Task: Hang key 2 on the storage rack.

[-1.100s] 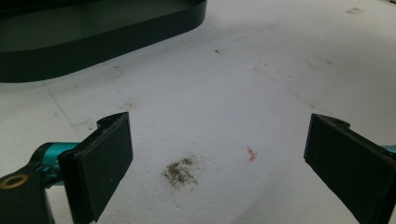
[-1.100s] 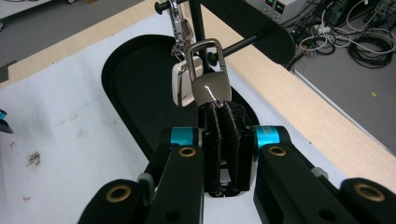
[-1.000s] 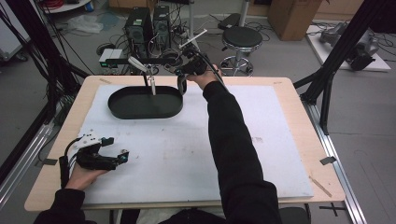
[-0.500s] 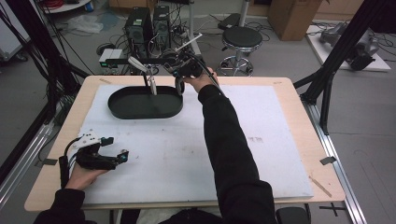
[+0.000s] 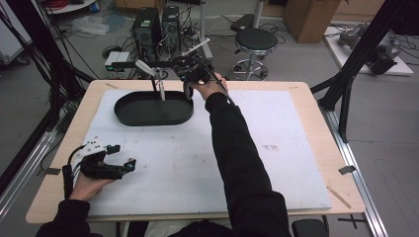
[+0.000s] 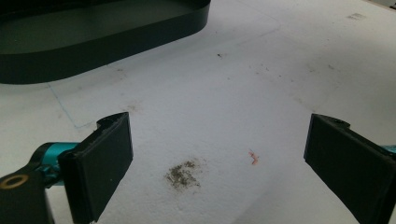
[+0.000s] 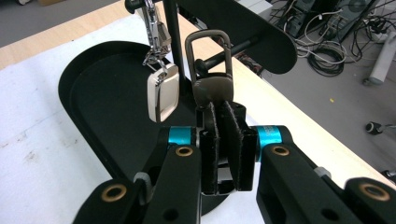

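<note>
Carabiner (image 7: 209, 60) sits clamped between my right gripper's (image 7: 224, 140) pads, its loop standing up just beyond the tips, beside the black post (image 7: 171, 51) of a small stand; a white keychain (image 7: 162, 95) hangs from the stand's arm just to the left of my jaws, over the black tray (image 7: 107, 107). From above, I see that right gripper (image 5: 190, 79) held out at the tray's (image 5: 153, 111) far rim, by the stand (image 5: 157, 81). My guess is I'm hanging the clip on the stand, so I'd keep the grip firm, bring the loop's gate square to the bar, and nudge slowly so the keychain isn't knocked swinging. My left gripper (image 5: 111, 165) rests low on the white mat (image 5: 276, 148) with its jaws wide apart and nothing between them; in its own view the pads (image 6: 100, 163) frame bare mat with a dirty smudge (image 6: 183, 173) and a small red mark (image 6: 252, 157), the tray's wall (image 6: 116, 42) farther ahead. The mat covers a wooden table (image 5: 316, 98); beyond it lie computers (image 5: 158, 27), cables, and a stool (image 5: 254, 42) on a grey floor.
</note>
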